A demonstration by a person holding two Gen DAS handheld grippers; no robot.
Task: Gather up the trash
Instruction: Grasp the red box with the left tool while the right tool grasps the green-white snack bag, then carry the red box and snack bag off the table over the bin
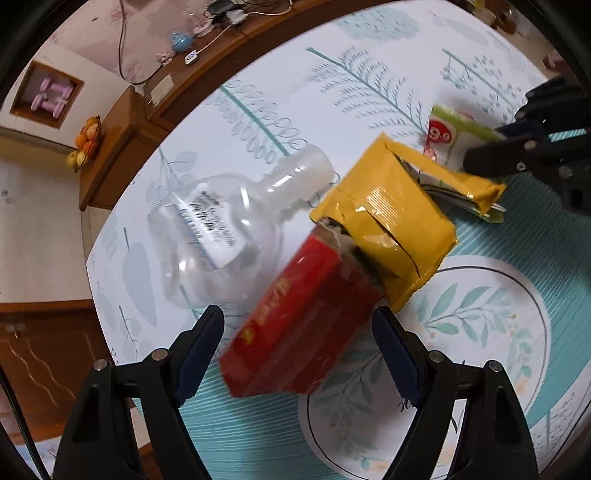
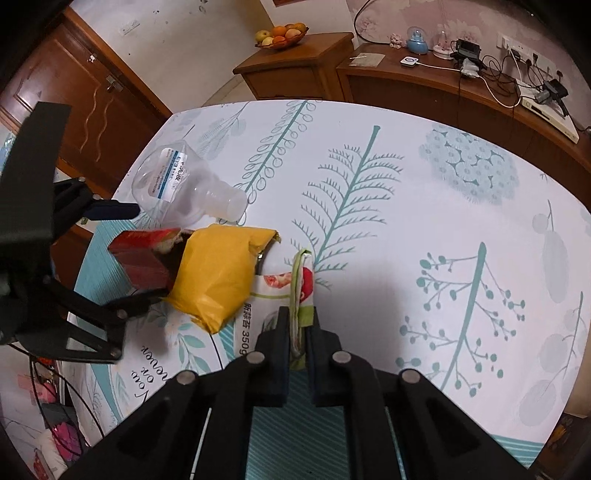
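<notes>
On the white tablecloth printed with teal leaves and ferns (image 2: 406, 177) four pieces of trash lie bunched together; straight ahead of the left gripper (image 1: 297, 332) is the red rectangular carton with gold lettering (image 1: 295, 328), its body lying between the two spread fingers, neither pad visibly pressing it; the carton's far end runs under the crumpled yellow foil packet (image 1: 384, 218), which blocks the way further ahead; beyond the left finger lies the clear plastic bottle with a white label (image 1: 221, 236) on its side, its capless neck pointing toward the yellow packet; further off to the right is the white-and-green printed plastic bag (image 1: 458, 129), partly tucked under the yellow packet; the right gripper (image 2: 297, 332) has its fingers nearly together, pinching the bunched near edge of that bag, which stands up thin between the pads; both tools point steeply down at the table, and from the right wrist camera the left one comes in from the left side, straddling the carton; behind the table stand wooden cabinets (image 2: 424, 85) with cables and a bowl of fruit (image 2: 282, 35); readable writing: "9.9" in a red patch and "350g" on the bag; the bottle label's and carton's lettering is too blurred to read.
</notes>
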